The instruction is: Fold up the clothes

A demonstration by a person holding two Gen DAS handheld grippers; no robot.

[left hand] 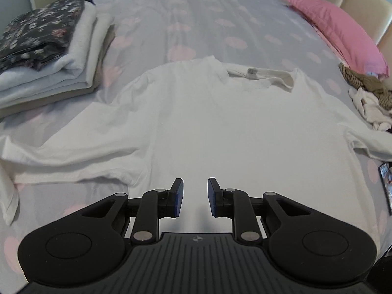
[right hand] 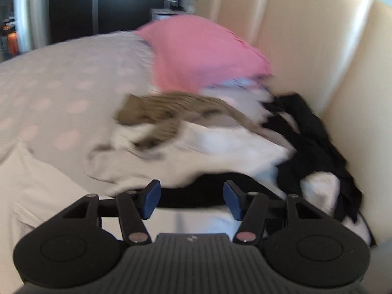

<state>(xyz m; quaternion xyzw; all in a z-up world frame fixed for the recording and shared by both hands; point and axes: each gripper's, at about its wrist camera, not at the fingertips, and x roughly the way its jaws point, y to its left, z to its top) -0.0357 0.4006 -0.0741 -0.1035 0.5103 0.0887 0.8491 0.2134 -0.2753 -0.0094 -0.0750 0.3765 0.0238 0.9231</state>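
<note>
White shirt [left hand: 208,122] spread flat on the bed [left hand: 196,12]; both grippers released, holding nothing.

Left gripper [left hand: 195,197] hangs over the shirt's lower body, jaws apart, collar at 12 o'clock, sleeves out toward 9 and 3. Folded stack [left hand: 46,49] lies at 10 o'clock, pink pillow [left hand: 343,31] at 2, a loose heap [left hand: 367,98] just below the pillow. Right view is blurred: right gripper [right hand: 192,201] spread wide over a black garment [right hand: 313,147], brown knit [right hand: 156,115] at 11 o'clock, headboard [right hand: 318,36] at 1.
</note>
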